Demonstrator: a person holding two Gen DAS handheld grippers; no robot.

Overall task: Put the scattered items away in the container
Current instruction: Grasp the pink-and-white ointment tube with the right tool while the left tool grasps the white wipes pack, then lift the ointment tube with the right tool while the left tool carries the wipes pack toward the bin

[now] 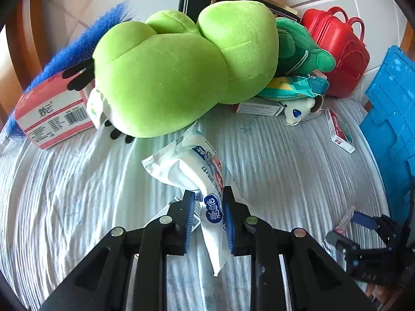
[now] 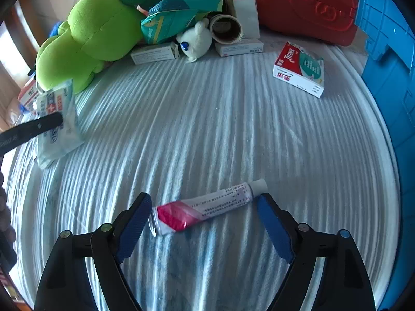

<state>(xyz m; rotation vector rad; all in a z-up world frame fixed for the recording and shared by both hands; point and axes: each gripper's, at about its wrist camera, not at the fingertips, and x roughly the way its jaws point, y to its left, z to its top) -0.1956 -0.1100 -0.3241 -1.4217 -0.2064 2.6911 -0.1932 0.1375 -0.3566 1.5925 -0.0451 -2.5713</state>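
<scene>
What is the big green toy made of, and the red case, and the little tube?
Green toy: soft plush fabric, probably; fuzzy matte surface with stitched seams.
Red case: hard glossy plastic, seemingly; moulded shapes, shiny highlights.
Tube: looks like thin metal or laminate; crimped, creased end, slight sheen.

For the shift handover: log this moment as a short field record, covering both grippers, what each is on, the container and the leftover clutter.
left gripper: shut on the white wipes pack
right gripper: open, straddling the ointment tube, pads not pressing
surface: ribbed white cloth
container: blue crate, at the right edge
still scattered: red-and-white medicine box, green plush, red case
</scene>
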